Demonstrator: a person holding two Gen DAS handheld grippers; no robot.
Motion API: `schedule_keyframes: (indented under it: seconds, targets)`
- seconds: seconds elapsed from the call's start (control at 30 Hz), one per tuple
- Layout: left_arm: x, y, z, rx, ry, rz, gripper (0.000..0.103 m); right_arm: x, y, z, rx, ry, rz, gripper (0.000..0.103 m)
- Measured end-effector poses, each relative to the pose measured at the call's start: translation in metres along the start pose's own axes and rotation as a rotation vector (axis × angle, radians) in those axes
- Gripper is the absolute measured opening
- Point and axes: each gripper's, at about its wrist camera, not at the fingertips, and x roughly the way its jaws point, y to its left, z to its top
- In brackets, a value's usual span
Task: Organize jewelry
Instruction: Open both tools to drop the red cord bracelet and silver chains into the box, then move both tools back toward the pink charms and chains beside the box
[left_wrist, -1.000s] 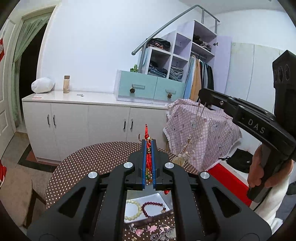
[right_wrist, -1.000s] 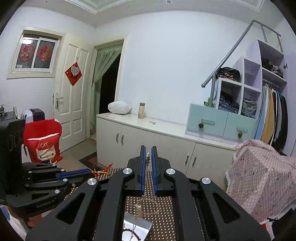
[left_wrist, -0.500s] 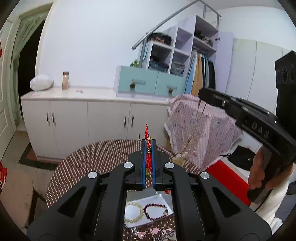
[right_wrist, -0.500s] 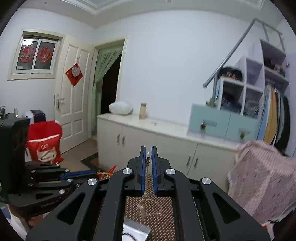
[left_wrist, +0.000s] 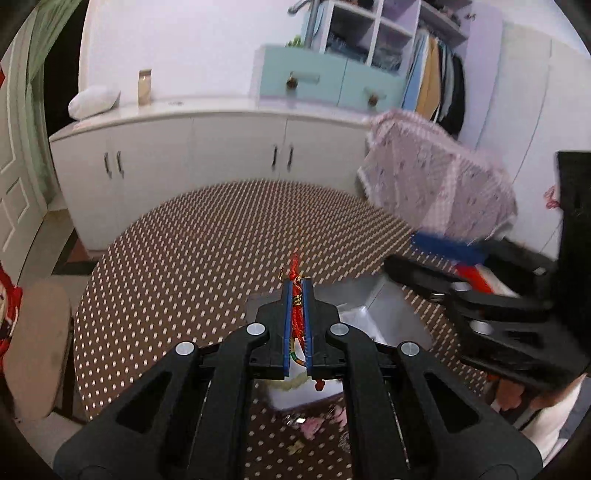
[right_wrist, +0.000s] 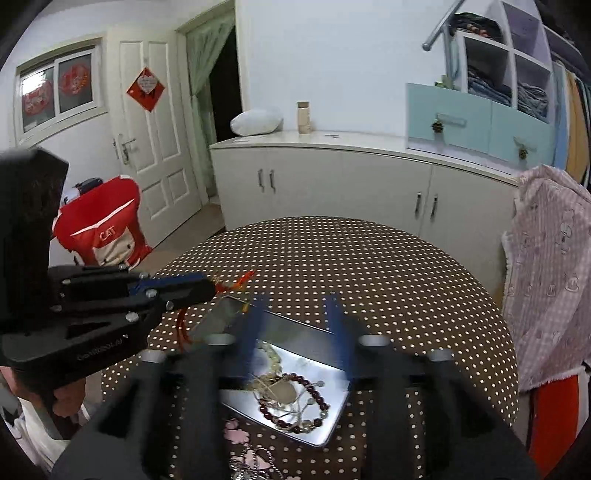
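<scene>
Left gripper (left_wrist: 297, 291) pinches a red cord bracelet (left_wrist: 296, 314); right gripper (right_wrist: 295, 314) is opening, nothing inside. Next, drop it in the tray (right_wrist: 332, 435).

One round polka-dot table (right_wrist: 369, 266) stood in the middle of the room, and on its near side lay one silver tray (right_wrist: 332, 424). In the tray lay one dark red bead bracelet (right_wrist: 317, 397), one pale bead bracelet (right_wrist: 273, 360) and one thin chain with a pendant (right_wrist: 282, 393), while one red cord piece (left_wrist: 296, 310) was counted apart from them. Far off stood one white cabinet (right_wrist: 351, 184) bearing one jar (right_wrist: 304, 116) and one white bag (right_wrist: 255, 122), with two teal drawers (right_wrist: 476, 123) on the right.
</scene>
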Motion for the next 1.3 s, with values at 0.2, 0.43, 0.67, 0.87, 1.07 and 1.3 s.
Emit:
schedule_keyframes:
  seconds: [0.2, 0.43, 0.67, 0.87, 1.07, 1.3]
  targets:
    - [0.005, 0.005, -0.004, -0.016, 0.044, 0.01, 0.006, -0.012, -0.007, 0.0, 0.021, -0.017, -0.019, 0.062]
    - [-0.006, -0.001, -0.006, -0.025, -0.05, -0.001, 0.087, -0.018, -0.006, -0.007, 0.02, -0.023, -0.024, 0.067]
    - [-0.012, -0.003, -0.005, -0.032, -0.048, 0.014, 0.087, -0.026, -0.013, -0.012, 0.035, -0.035, -0.043, 0.067]
    - [-0.016, -0.002, -0.01, -0.037, -0.045, 0.021, 0.088, -0.031, -0.016, -0.018, 0.045, -0.034, -0.049, 0.07]
    - [-0.02, -0.003, -0.017, -0.041, -0.047, 0.033, 0.088, -0.035, -0.016, -0.024, 0.052, -0.032, -0.062, 0.077]
    - [-0.028, 0.001, -0.035, -0.058, -0.049, 0.13, 0.088, -0.039, -0.019, -0.033, 0.07, -0.022, -0.097, 0.095]
